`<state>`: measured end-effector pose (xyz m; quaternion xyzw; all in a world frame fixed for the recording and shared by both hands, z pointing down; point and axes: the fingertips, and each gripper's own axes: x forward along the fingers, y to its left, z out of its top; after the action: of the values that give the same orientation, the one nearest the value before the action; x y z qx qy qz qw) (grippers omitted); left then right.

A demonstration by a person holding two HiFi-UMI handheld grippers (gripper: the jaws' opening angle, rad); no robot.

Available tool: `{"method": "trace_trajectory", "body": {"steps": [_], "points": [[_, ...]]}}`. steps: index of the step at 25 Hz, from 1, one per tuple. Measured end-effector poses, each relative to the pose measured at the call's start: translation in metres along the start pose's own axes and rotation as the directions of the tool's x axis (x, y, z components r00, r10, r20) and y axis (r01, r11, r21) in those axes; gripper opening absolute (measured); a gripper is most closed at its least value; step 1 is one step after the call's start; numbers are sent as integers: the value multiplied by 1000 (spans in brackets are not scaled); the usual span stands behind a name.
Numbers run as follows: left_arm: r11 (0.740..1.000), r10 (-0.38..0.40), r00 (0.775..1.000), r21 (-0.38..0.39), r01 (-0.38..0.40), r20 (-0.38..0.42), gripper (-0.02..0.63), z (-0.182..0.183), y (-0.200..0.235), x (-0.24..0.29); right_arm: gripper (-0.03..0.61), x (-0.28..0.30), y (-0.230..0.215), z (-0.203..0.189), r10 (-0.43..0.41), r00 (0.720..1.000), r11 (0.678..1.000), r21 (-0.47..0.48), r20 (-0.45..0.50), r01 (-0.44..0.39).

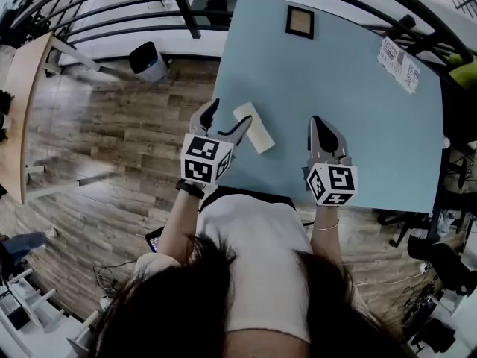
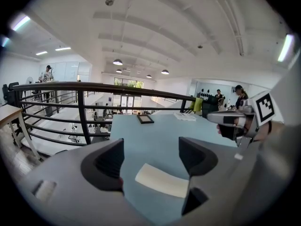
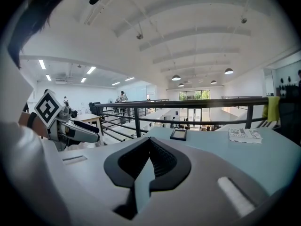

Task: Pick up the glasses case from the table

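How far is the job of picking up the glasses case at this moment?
Done: the left hand-held gripper is open and aimed at the glasses case. In hand: the approach; the case lies on the table, not gripped. Left: close on it and lift.

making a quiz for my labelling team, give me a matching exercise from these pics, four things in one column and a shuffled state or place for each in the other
1 glasses case
2 left gripper
3 right gripper
4 picture frame

a jaws together, nothing between them
b dark, by the far edge of the table
c cream, lying flat
d jaws apart

Pairs: 1-c; 2-d; 3-a; 4-b
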<state>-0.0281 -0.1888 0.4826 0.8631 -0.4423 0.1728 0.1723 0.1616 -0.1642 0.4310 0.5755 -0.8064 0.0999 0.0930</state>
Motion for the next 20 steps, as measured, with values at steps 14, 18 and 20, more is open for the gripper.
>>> {"method": "trace_trajectory", "body": {"steps": [14, 18, 20], "points": [[998, 18, 996, -56, -23, -83, 394, -30, -8, 17, 3, -7, -4, -17, -29, 999, 999, 23, -34, 29], [992, 43, 993, -115, -56, -108, 404, -38, -8, 24, 3, -8, -7, -21, -22, 999, 999, 29, -43, 23], [986, 52, 991, -151, -71, -122, 413, -41, -9, 29, 3, -8, -10, -23, -18, 999, 999, 33, -45, 20]]}}
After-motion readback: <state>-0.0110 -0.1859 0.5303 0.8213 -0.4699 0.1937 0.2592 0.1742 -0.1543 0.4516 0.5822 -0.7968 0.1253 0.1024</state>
